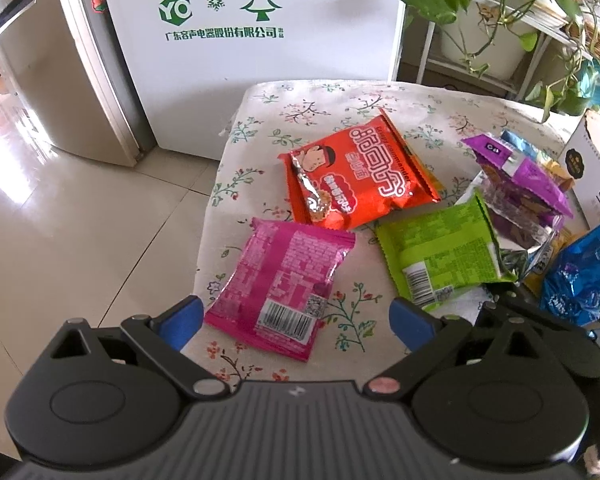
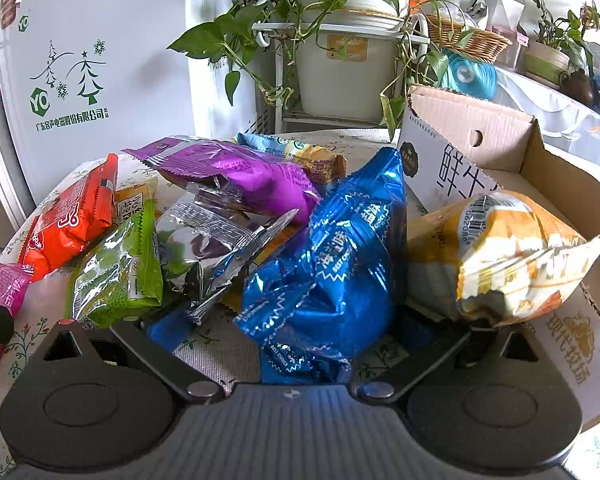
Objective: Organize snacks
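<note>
Several snack packets lie on a table with a floral cloth [image 1: 324,100]. My left gripper [image 1: 296,322] is open, its blue fingertips either side of the near end of a pink packet [image 1: 284,276]. Beyond it lie an orange-red packet [image 1: 356,176], a green packet [image 1: 440,252] and a purple packet [image 1: 528,172]. My right gripper [image 2: 292,330] is open too. A crumpled blue packet [image 2: 332,264] stands between its fingers and hides the right fingertip. A yellow packet [image 2: 508,256] sits at the right, over the edge of an open cardboard box [image 2: 480,136].
A white fridge [image 1: 260,40] with green tree decals stands just behind the table, a steel one [image 1: 60,80] to its left. Potted trailing plants [image 2: 340,52] on a rack fill the back right. Tiled floor [image 1: 80,220] drops off at the table's left edge.
</note>
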The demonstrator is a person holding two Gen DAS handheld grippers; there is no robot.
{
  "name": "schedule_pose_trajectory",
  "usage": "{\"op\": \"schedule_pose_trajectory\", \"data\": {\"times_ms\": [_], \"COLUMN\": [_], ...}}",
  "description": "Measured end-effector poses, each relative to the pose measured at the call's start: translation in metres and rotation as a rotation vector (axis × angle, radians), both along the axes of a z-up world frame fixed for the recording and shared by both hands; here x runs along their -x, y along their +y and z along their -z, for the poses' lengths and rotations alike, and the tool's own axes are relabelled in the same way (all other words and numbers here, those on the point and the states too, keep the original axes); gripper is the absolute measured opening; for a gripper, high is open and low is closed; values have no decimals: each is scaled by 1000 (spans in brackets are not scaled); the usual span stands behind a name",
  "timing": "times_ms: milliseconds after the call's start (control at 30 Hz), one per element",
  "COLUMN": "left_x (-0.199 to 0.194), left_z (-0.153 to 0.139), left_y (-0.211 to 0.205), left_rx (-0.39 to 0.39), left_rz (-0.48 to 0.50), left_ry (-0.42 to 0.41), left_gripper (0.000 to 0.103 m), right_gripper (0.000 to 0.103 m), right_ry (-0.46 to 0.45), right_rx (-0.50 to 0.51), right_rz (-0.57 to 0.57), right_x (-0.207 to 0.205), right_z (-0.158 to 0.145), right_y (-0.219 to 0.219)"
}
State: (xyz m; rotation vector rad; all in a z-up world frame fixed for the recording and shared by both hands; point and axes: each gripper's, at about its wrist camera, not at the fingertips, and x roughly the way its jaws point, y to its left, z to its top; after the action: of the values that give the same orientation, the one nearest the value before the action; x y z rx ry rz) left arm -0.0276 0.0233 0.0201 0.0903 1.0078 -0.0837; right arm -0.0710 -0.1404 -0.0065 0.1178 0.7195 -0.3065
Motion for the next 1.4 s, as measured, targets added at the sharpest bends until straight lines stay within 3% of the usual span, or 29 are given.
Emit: {"op": "schedule_pose_trajectory", "data": {"times_ms": [233,533,700,900,1167,1400], "left_x": [-1,-5,-5,0,2,1], "left_z": [-1,-11,-14,-14,-9,-7], "left_y": [1,7,8,1,-5,-2], "left_rx": [0,7,18,6,-10,-16], "left_rz": [-6,-31,-37,-13,9,4], "left_ry": [-16,-48,-54,-62,-52,-50], "left_gripper": [99,99,99,99,99,99], "right_gripper": [103,103,103,103,103,103], "right_ry": [12,185,95,-22,77,81], "right_rx": [-7,-48,22,129,119,199], "right_rz": [-7,-203,-280,-157,-1,75], "right_x": [1,23,56,63,38,33], "right_z": [-1,-17,-39,-61,-39,-33], "right_y": [4,30,46,28,2,8]}}
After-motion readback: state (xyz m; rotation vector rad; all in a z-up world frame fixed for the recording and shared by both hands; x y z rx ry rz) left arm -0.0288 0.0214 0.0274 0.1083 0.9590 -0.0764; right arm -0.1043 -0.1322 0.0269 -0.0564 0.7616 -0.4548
